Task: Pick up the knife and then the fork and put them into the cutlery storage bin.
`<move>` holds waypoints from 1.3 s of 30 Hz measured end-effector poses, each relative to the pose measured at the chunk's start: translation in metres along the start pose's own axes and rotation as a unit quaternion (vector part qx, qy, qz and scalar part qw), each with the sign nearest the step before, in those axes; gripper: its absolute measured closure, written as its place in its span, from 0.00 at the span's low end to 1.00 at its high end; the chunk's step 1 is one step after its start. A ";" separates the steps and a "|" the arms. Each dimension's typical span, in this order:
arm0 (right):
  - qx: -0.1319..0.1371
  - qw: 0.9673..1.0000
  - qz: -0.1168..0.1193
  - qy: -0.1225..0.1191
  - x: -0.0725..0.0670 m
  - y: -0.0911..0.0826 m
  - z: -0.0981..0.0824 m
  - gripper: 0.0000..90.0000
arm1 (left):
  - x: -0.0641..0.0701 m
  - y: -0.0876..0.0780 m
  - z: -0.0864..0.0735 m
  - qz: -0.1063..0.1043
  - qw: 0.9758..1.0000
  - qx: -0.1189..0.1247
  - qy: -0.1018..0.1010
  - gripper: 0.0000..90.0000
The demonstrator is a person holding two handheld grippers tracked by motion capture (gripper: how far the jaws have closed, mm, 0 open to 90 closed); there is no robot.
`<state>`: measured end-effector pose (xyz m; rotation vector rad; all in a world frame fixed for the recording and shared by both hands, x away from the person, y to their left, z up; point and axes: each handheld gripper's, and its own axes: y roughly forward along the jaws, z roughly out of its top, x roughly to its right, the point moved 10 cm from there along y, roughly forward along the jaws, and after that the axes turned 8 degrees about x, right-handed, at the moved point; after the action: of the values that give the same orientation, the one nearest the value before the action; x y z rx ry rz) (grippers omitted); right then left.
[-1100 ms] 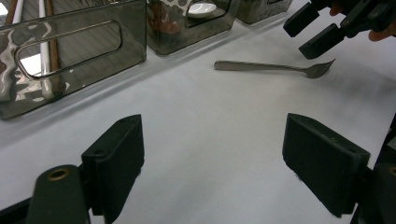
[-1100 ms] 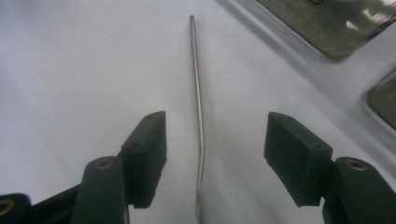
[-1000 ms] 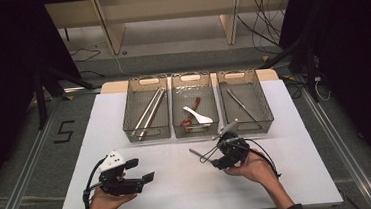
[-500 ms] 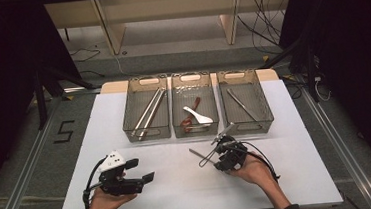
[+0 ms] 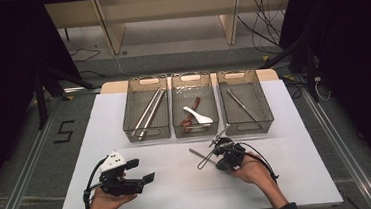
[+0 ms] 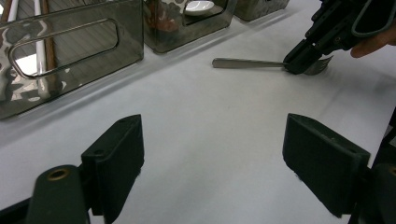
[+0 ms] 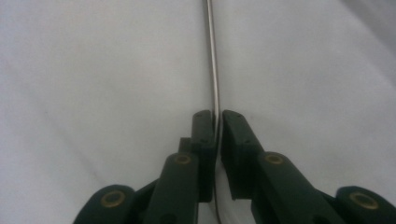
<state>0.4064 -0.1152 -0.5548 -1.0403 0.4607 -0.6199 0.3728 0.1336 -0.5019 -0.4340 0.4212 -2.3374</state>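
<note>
Steel: a slim, flat-handled metal fork (image 6: 261, 64) lies on the white table surface (image 5: 180, 185), in front of the three smoky clear plastic bins (image 5: 195, 105).
Right tongs: the right gripper (image 7: 215, 128), black and two-jawed, has its jaws pressed together on the fork near the tine end; the handle runs straight out ahead between them.
Left tongs: the left gripper (image 6: 212, 158), black with a white top, has its jaws spread wide with nothing between them and sits low over bare table.
Long axis: from above, the fork (image 5: 202, 157) appears to point its handle toward the left hand's side; the tines hide behind the right gripper (image 5: 221, 154), so their lift off the table is hard to judge.
Nearer hand: the right one, already on the fork; the left gripper (image 5: 136, 177) is well apart.
Likely destination: the right-hand bin (image 5: 246, 102), holding a similar steel piece, lies just beyond the right gripper.
</note>
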 end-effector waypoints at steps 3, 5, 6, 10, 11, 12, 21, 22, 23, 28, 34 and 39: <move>-0.012 1.000 0.006 0.008 0.001 0.001 0.001 0.96 | 0.001 0.000 0.000 0.000 1.000 -0.001 0.000 0.22; -0.018 1.000 0.004 0.009 0.001 0.000 0.001 0.97 | 0.001 0.000 0.000 -0.001 1.000 0.000 0.001 0.22; -0.018 1.000 0.004 0.009 0.001 0.000 0.001 0.98 | 0.000 0.000 0.000 0.000 1.000 0.000 0.000 0.22; -0.011 1.000 0.011 0.005 0.002 -0.001 0.002 0.98 | 0.000 0.000 0.000 0.001 1.000 -0.001 0.001 0.22; -0.008 1.000 0.012 0.006 0.001 -0.002 0.002 0.98 | 0.000 0.000 0.000 0.001 1.000 0.000 0.001 0.22; -0.005 1.000 0.014 0.004 0.001 -0.004 0.003 0.98 | 0.000 0.000 0.000 0.001 1.000 -0.001 0.000 0.22; 0.048 0.999 0.012 0.005 0.007 -0.037 0.015 0.98 | 0.000 0.000 0.000 0.001 1.000 0.000 0.001 0.23; 0.054 0.998 0.011 0.007 0.008 -0.041 0.017 0.98 | 0.000 0.000 0.000 0.001 1.000 0.001 0.001 0.22; 0.061 0.998 0.009 0.005 0.010 -0.045 0.019 0.98 | 0.000 0.000 0.000 0.001 1.000 0.001 0.001 0.22; 0.093 0.996 0.001 0.012 0.022 -0.062 0.029 0.98 | 0.000 0.000 0.000 0.000 1.000 0.002 0.003 0.22; 0.123 0.992 -0.017 0.025 0.041 -0.076 0.043 0.98 | -0.001 -0.001 0.000 0.000 1.000 0.002 0.004 0.22; 0.135 0.989 -0.033 0.039 0.059 -0.086 0.053 0.98 | 0.000 -0.001 0.001 -0.001 1.000 0.004 0.004 0.22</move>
<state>0.4613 -0.1520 -0.4582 -0.7776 0.3985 -0.7620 0.3728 0.1343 -0.5011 -0.4220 0.4161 -2.3425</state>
